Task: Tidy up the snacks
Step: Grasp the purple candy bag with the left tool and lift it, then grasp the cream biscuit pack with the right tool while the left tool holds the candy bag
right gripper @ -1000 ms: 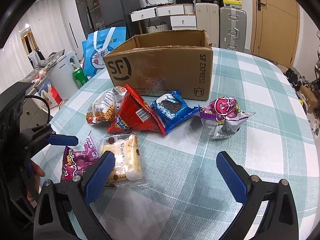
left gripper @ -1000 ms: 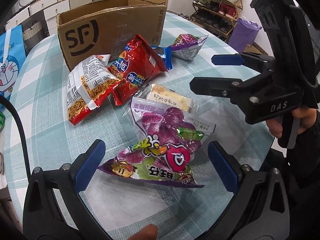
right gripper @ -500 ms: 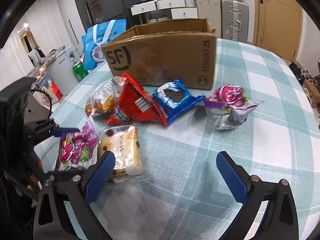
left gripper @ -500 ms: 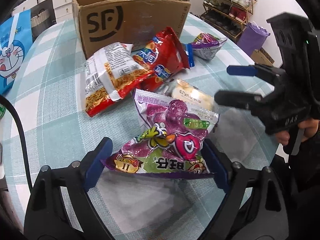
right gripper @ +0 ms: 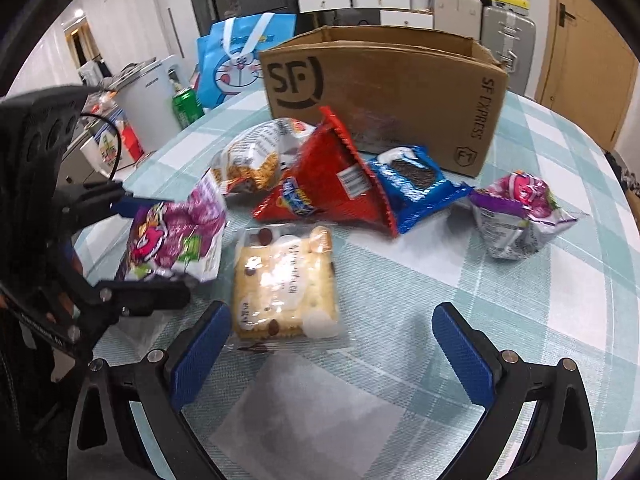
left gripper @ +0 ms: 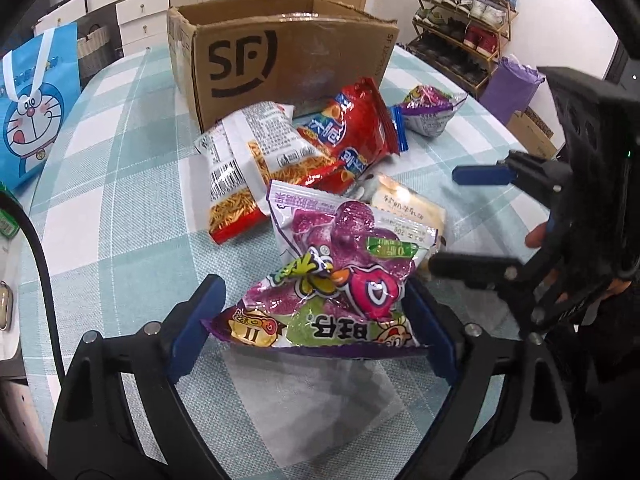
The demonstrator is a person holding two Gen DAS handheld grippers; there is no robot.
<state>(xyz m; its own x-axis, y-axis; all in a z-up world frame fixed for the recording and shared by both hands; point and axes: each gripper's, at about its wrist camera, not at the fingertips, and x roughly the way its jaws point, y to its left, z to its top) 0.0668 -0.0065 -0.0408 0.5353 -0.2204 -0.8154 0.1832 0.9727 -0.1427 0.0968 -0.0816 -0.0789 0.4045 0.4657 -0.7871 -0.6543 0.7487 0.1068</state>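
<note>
Six crinkly foil snack bags and one cardboard box [right gripper: 384, 92] are seen on the checked worktop [right gripper: 500, 320]. One purple bag [left gripper: 332, 280] is clenched by the left claw [left gripper: 312, 320]; the right claw [right gripper: 332, 364] is held released.

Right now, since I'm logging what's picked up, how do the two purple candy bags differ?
The near purple bag sits between the left gripper's fingers, lifted off the table in the right wrist view; the far purple bag lies on the tablecloth, beside the blue cookie pack, untouched. The near one is spread fairly flat; the far one looks crumpled. Both show a red and pink logo.
</note>
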